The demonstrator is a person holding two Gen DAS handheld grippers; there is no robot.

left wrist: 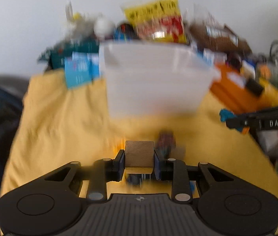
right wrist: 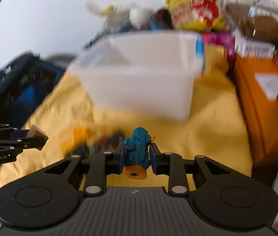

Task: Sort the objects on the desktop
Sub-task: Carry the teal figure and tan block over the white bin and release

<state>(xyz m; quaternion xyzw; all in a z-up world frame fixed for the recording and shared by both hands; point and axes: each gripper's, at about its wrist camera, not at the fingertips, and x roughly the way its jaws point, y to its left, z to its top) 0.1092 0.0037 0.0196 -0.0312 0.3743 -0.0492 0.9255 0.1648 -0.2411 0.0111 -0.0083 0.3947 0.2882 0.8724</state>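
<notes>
Left fingers (left wrist: 139,160) pinch one wooden cube (left wrist: 139,153); right fingers (right wrist: 137,156) pinch one blue toy (right wrist: 138,151); one white bin (right wrist: 139,72) stands beyond.

"GenRobot.AI" on left gripper (right wrist: 38,139); "DAS" on right gripper (left wrist: 237,122)

Yellow cloth-covered surface (right wrist: 208,129), white plastic bin (right wrist: 139,82) on it, orange box (right wrist: 257,102) beside, small toys (right wrist: 91,143)

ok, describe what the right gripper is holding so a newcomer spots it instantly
Start at the big white bin on the yellow cloth. In front of it, the right gripper clamps a teal toy figure with an orange base; the left gripper's catch is a plain wooden cube.
</notes>
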